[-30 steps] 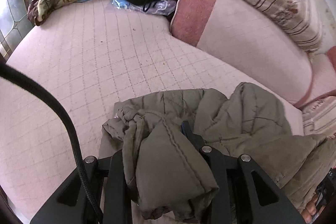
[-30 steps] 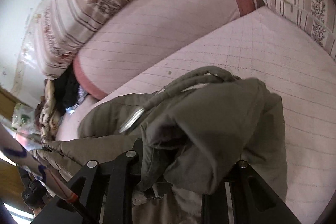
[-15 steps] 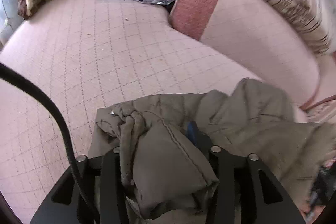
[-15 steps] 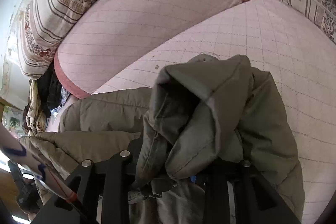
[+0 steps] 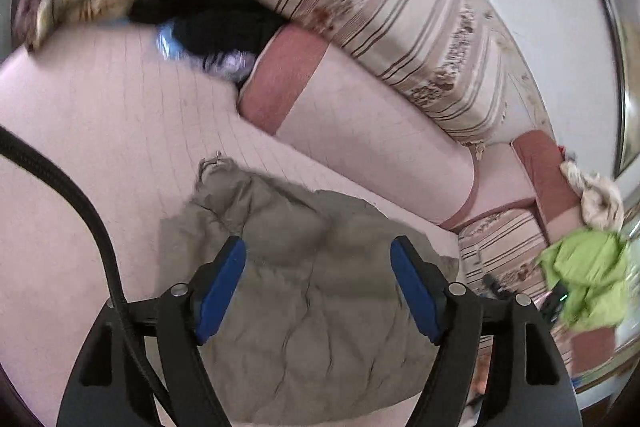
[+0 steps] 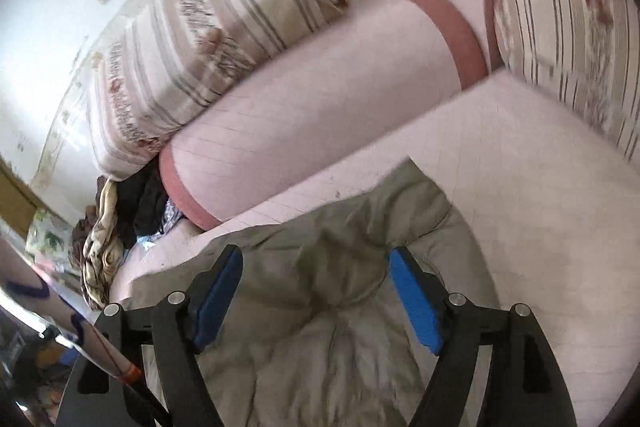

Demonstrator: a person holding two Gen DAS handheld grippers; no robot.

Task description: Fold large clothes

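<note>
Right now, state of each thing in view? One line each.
Jacket: lying bunched on the sofa seat, not gripped.
Left claw: jaws opening, nothing pressed between them, jacket below.
Right claw: jaws opening, clear of the jacket.
Green garment: crumpled at the sofa's far end.
Dark clothes: heaped in the sofa corner.
</note>
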